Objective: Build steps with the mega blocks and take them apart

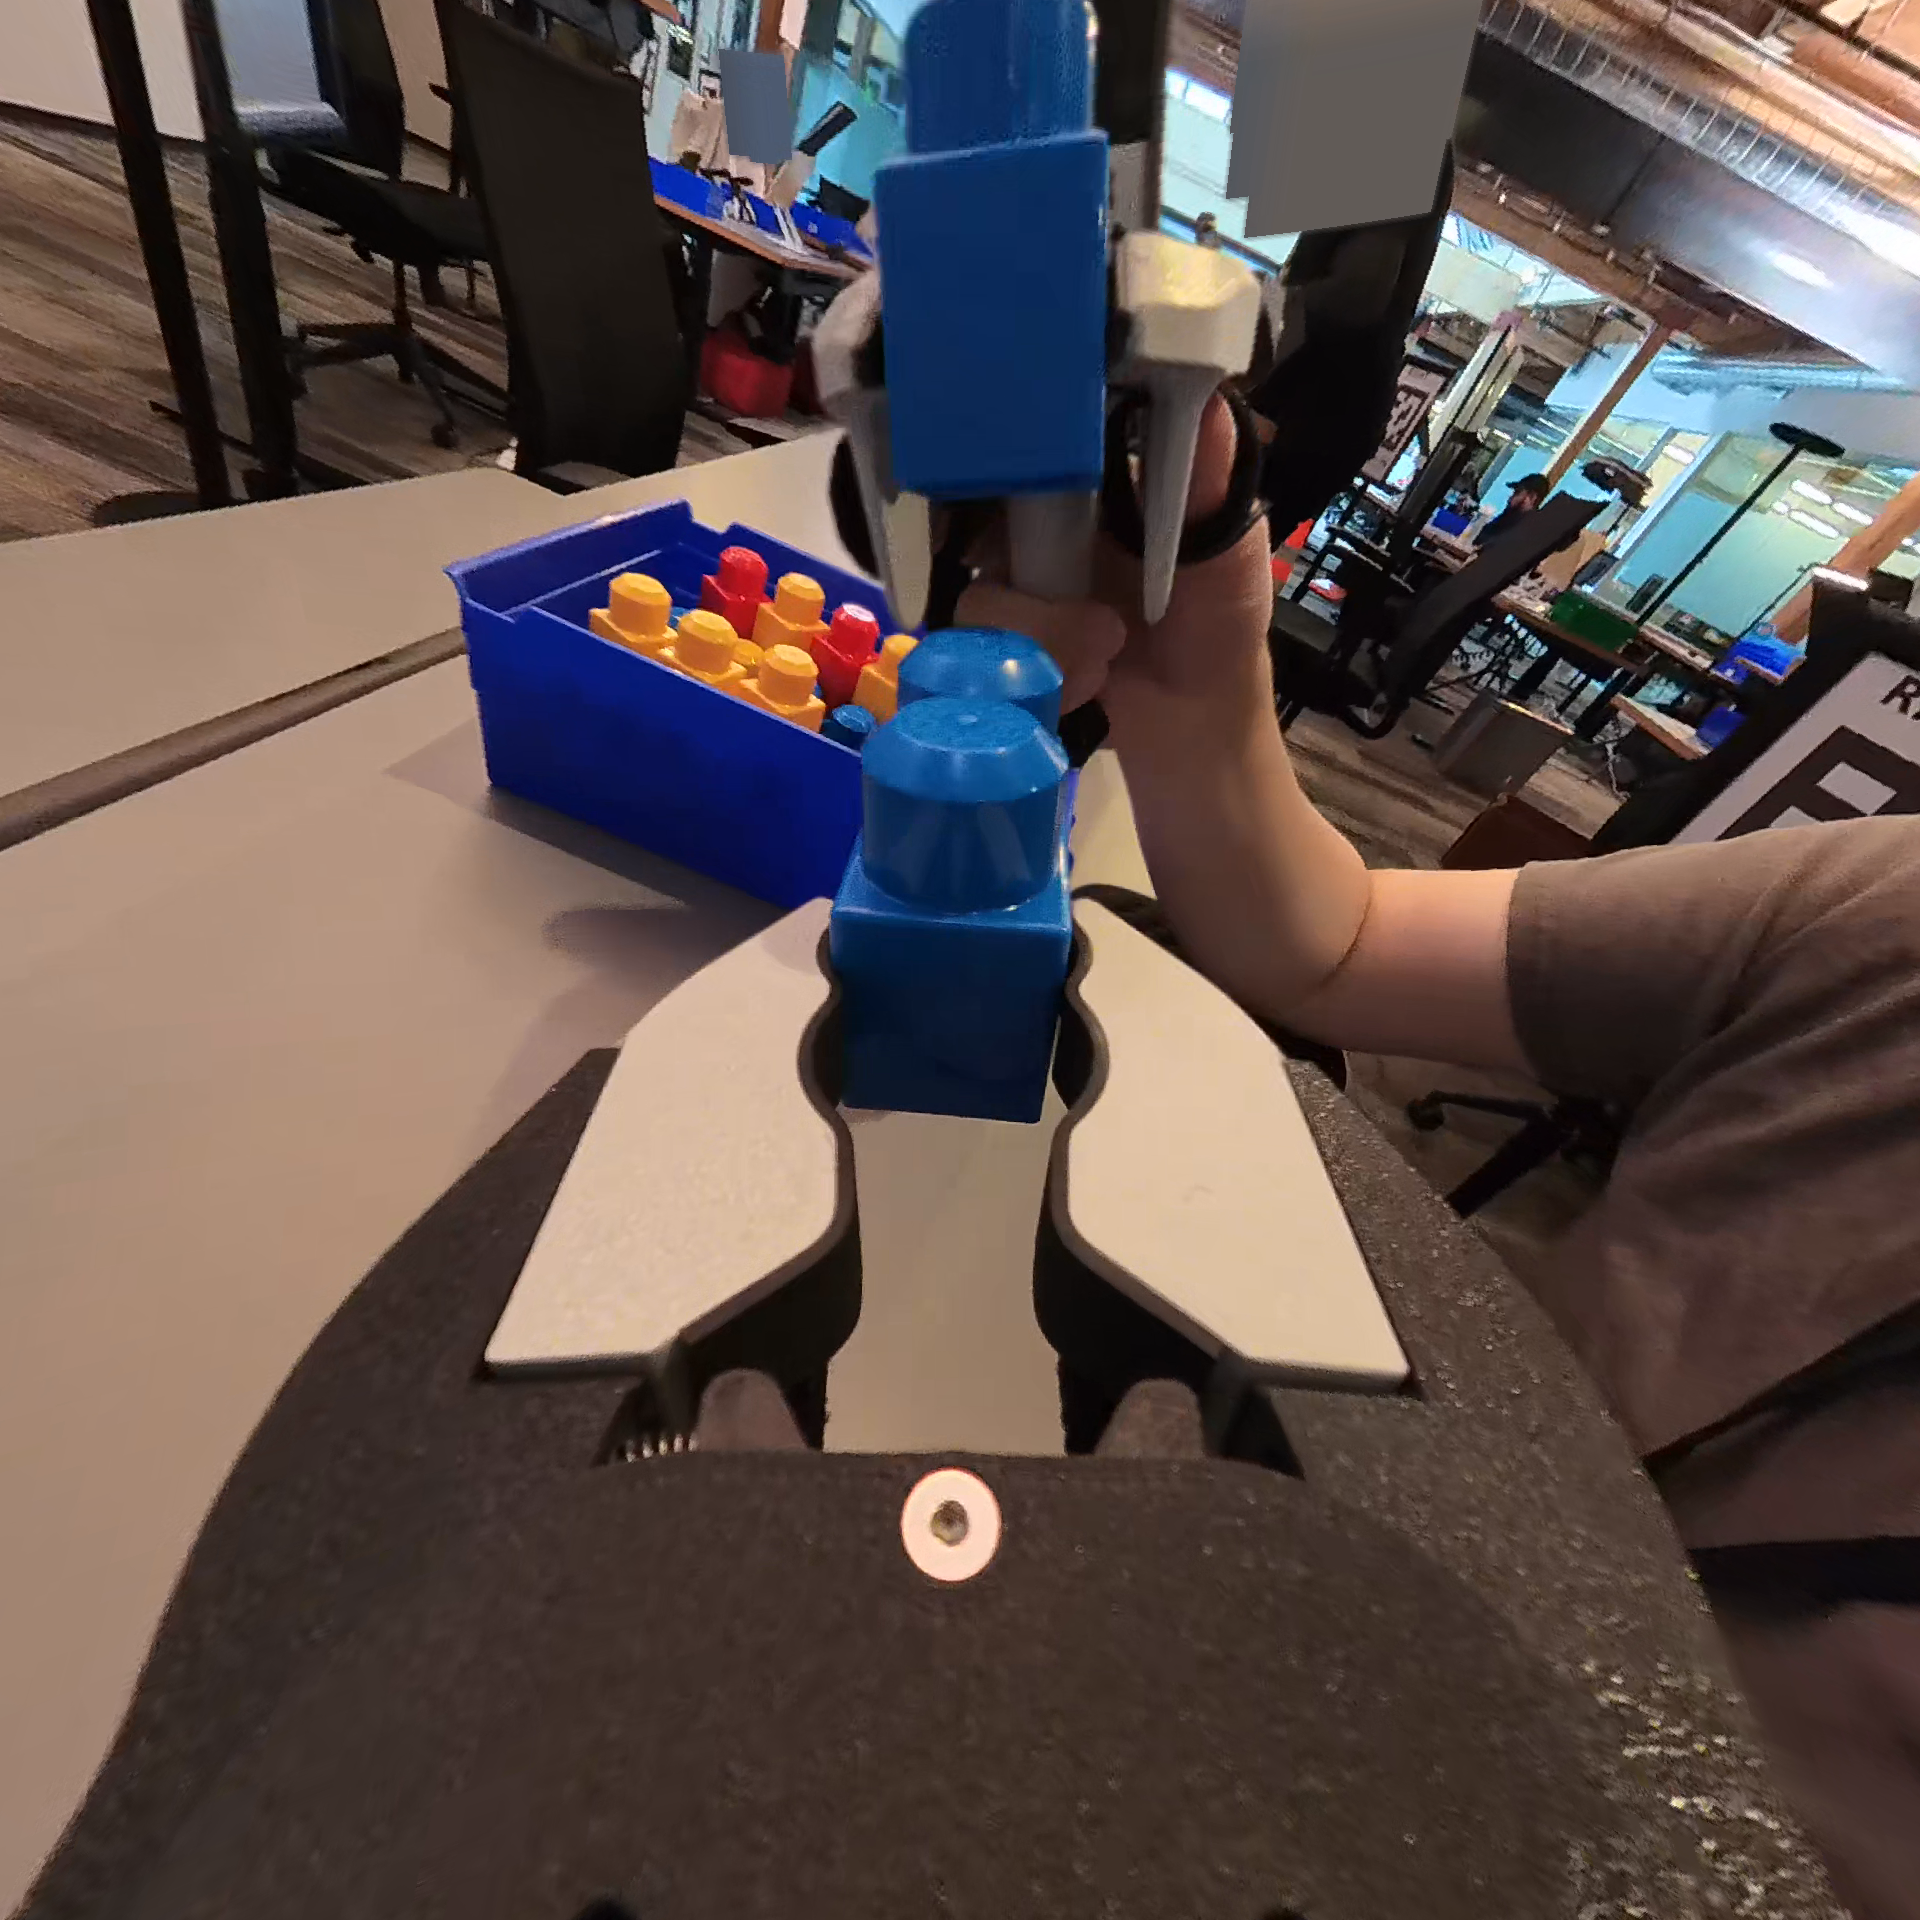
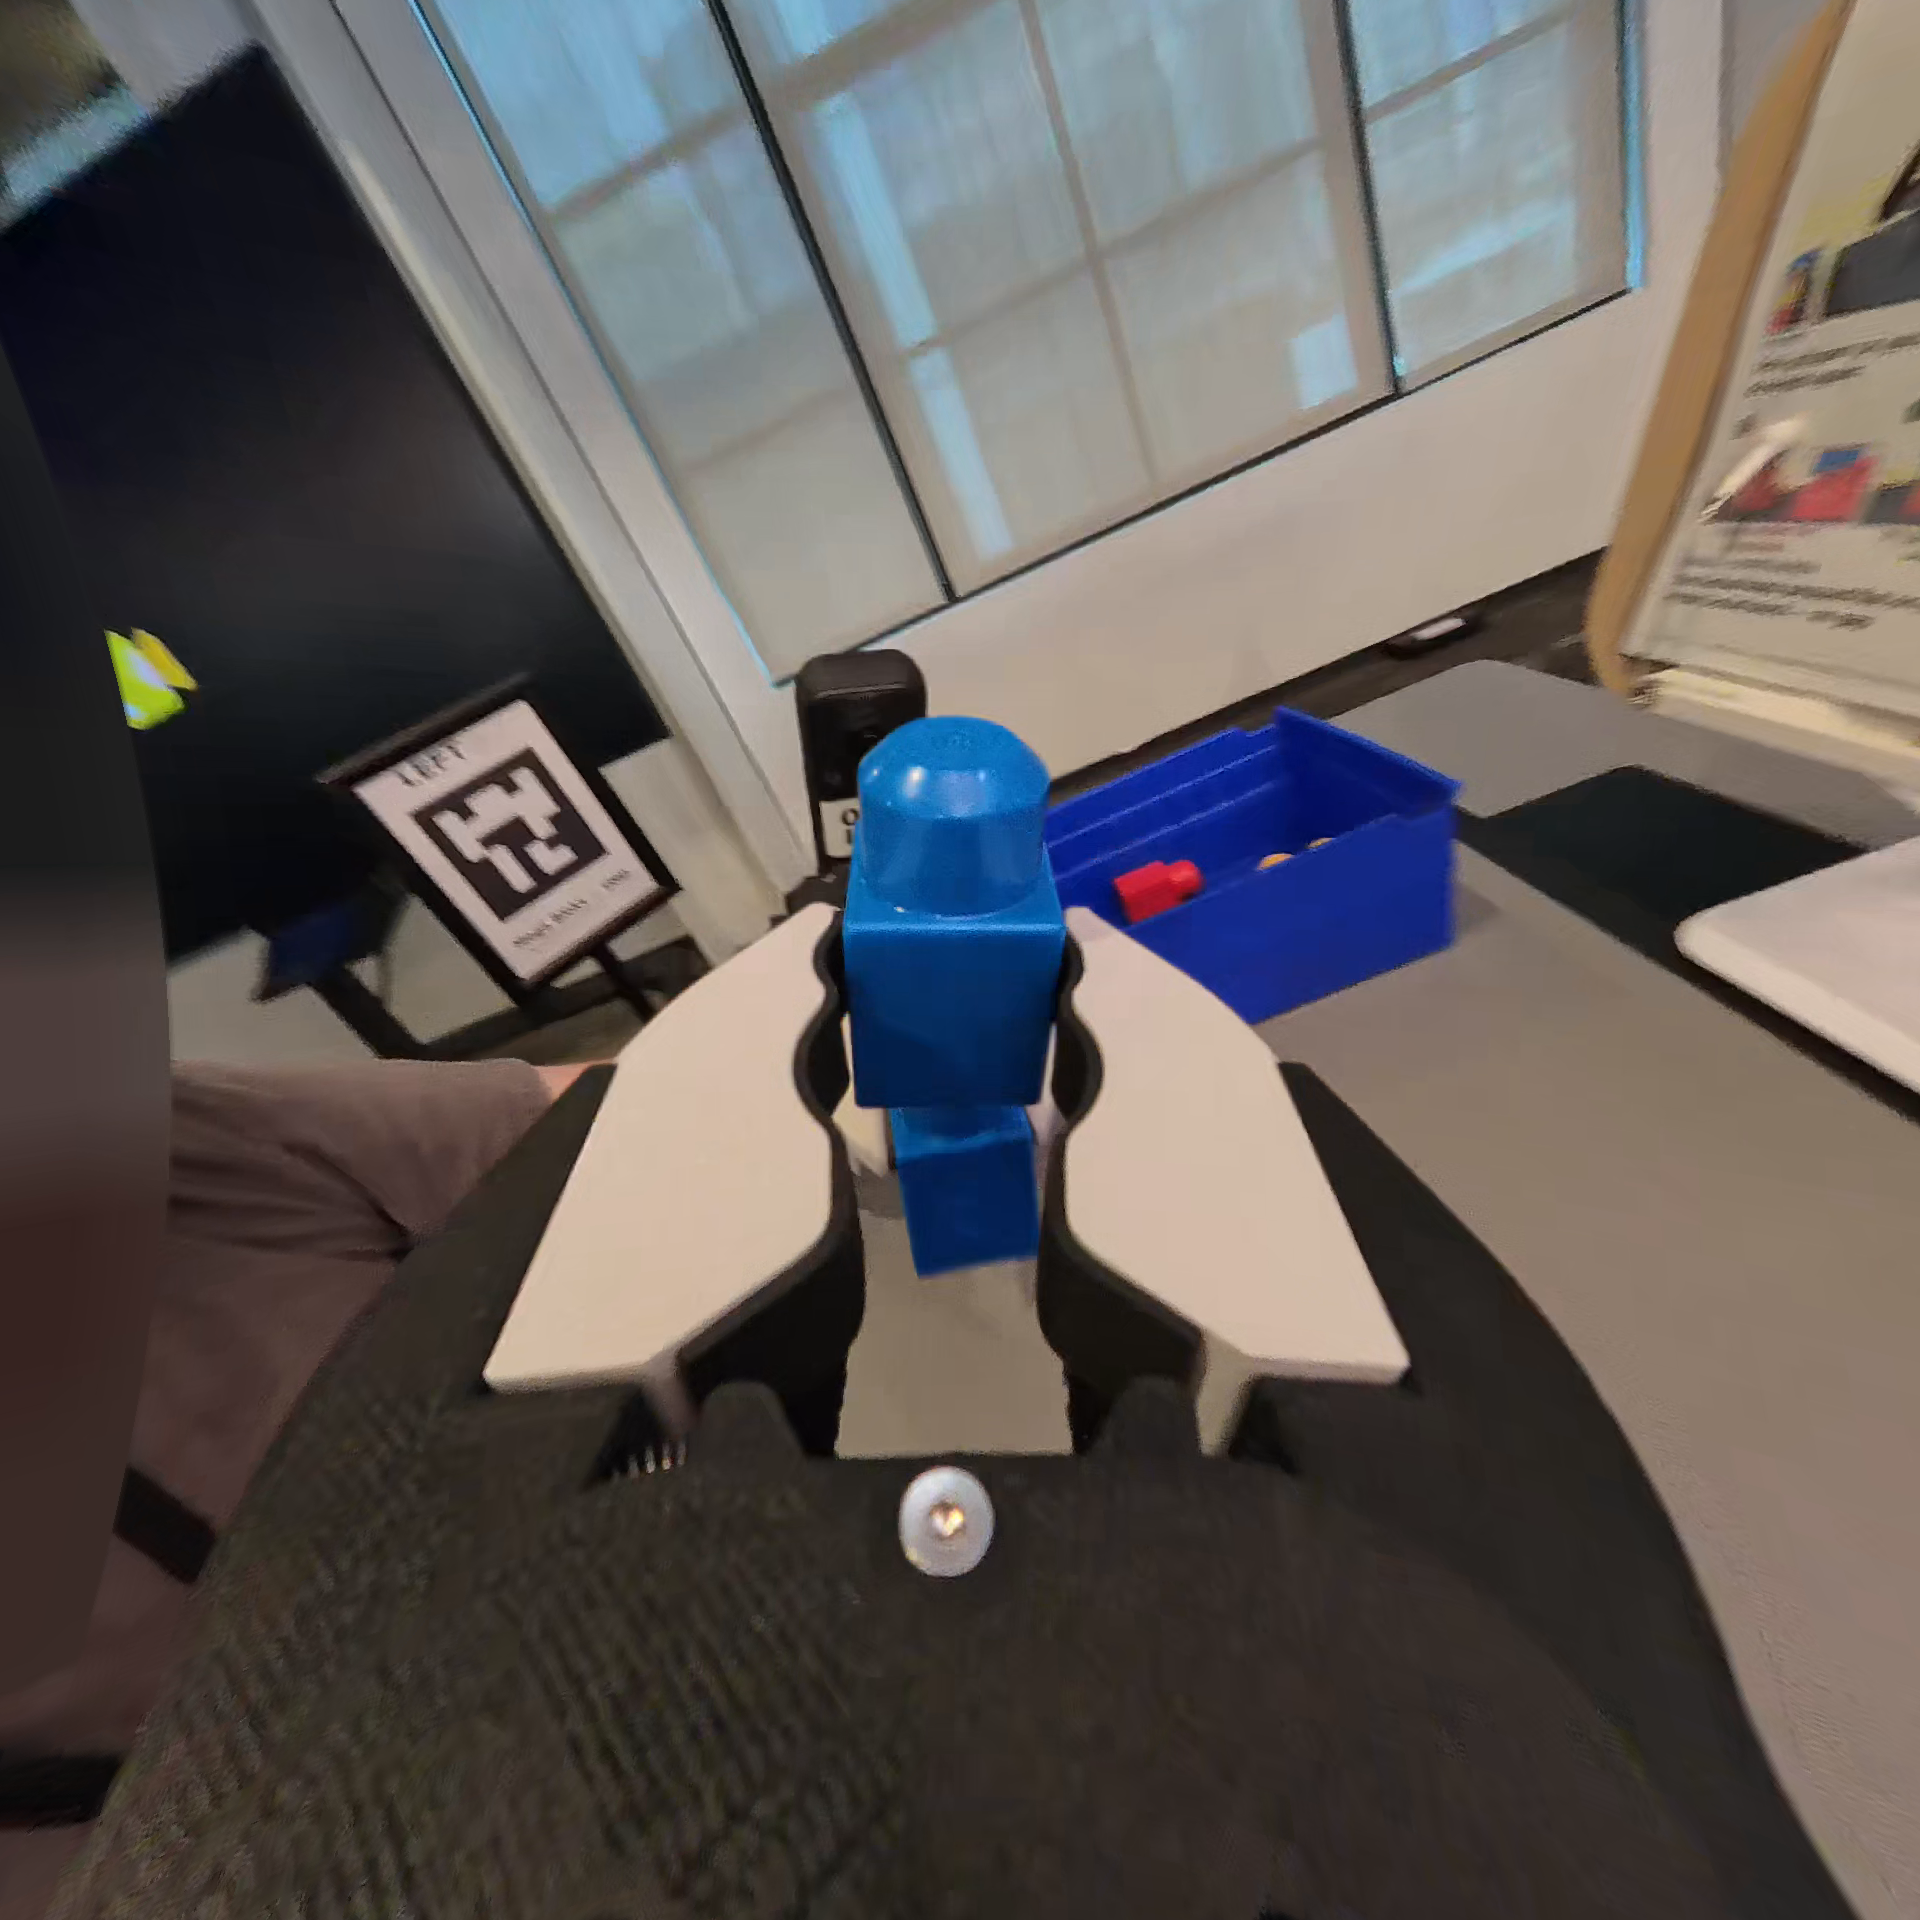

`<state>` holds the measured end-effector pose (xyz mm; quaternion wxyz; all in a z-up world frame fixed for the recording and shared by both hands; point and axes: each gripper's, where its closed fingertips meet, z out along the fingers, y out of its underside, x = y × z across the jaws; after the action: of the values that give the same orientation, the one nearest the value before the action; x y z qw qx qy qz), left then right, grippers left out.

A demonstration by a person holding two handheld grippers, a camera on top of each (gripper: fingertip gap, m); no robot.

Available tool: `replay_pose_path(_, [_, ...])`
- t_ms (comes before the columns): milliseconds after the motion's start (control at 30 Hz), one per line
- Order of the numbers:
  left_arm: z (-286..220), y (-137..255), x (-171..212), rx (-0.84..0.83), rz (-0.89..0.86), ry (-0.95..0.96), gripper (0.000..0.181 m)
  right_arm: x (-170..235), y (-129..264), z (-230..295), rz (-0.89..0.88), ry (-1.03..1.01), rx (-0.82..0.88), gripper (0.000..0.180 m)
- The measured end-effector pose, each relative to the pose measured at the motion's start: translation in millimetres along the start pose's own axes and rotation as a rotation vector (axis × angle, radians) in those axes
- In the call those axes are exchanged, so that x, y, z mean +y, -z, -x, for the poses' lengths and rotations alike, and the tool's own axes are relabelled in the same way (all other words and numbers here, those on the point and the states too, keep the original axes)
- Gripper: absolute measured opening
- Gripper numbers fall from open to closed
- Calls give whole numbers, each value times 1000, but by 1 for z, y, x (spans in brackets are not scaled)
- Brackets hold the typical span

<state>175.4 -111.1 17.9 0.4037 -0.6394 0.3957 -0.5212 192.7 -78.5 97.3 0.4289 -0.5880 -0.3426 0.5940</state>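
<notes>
Both claws, left point(image 1: 951, 997) and right point(image 2: 945, 1013), are clamped on blue blocks point(image 1: 951, 935) held one above the other in mid-air over the table point(image 1: 260, 1039), seemingly for joining, beside the bin point(image 1: 644, 748)

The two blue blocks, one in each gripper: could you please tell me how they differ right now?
The left gripper holds its blue block low over the grey table; the right gripper holds its blue block higher, directly above. Two studs show on the left gripper's block; only one shows on the right gripper's block. Both are blue, studs up, clamped by their sides.
</notes>
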Motion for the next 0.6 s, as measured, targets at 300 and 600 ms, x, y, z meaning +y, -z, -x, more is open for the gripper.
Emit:
replay_pose_path(300, [2,2,-1,28,-24,68,36,39,-27,-4,141,-28,-12,36])
replay_pose_path(600, [-1,2,2,67,-5,115,36,49,-27,-2,212,-6,-5,37])
